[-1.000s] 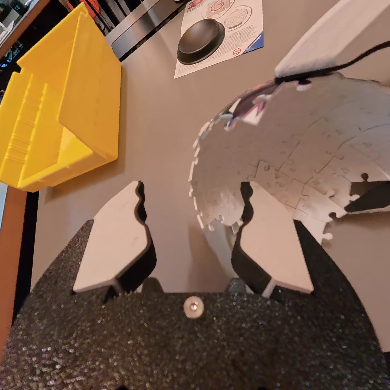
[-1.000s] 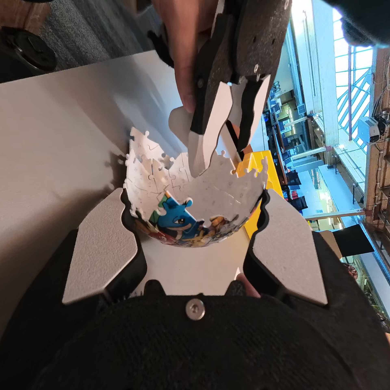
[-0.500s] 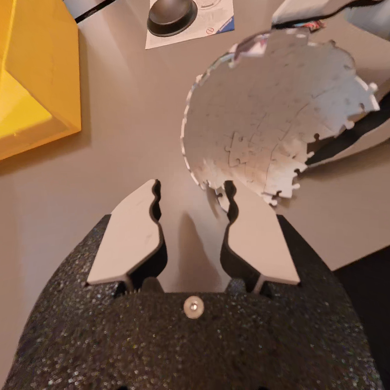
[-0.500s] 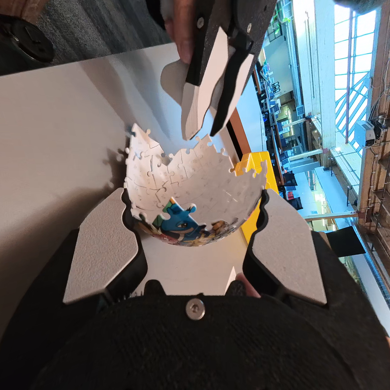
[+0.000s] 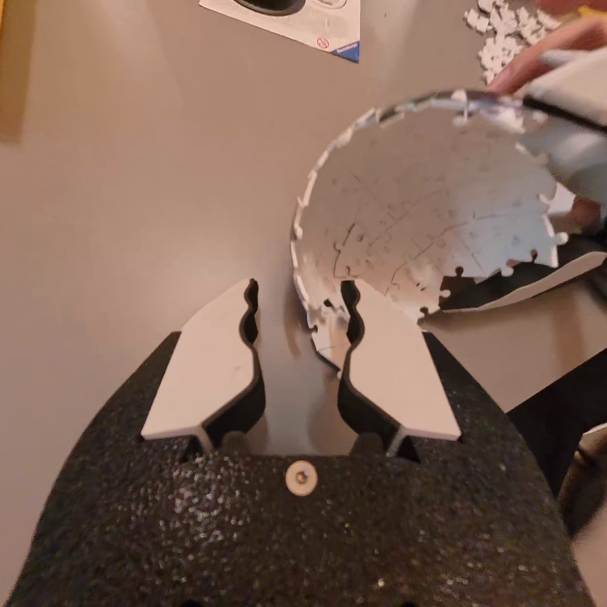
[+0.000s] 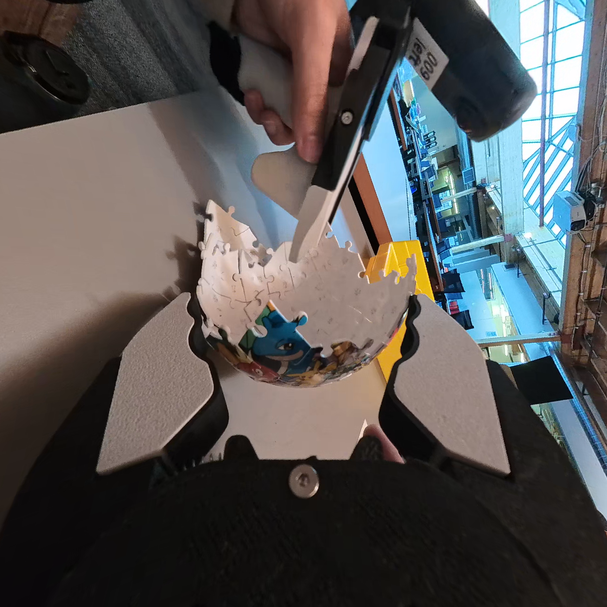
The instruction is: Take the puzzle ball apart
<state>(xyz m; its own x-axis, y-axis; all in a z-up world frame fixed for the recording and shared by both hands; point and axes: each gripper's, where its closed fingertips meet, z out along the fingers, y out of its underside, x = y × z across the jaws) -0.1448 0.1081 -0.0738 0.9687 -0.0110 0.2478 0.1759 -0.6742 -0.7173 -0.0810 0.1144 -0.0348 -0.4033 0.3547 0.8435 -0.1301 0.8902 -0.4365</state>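
Desk: big and grey. Everything sits on it or hangs over it.
Ball: only a broken half is left, like a bowl. It is white inside, with bright cartoon pictures outside. Its edge is jagged with puzzle knobs. In the right wrist view it sits in the middle, held above the desk. In the left wrist view it is at 2 o'clock.
Right gripper: squeezing the ball, one finger on each side of it.
Left gripper: its fingers are apart with nothing between them. Its right finger is at the ball's rim; I cannot tell if it touches. In the right wrist view it comes down from 12 o'clock, tip at the far rim.
Hand: holds the left gripper's handle, at 12 o'clock.
Bin: yellow, behind the ball at 2 o'clock.
Paper: a printed sheet at 12 o'clock in the left wrist view, with a black round thing on it.
Loose pieces: a small white pile at 1 o'clock.
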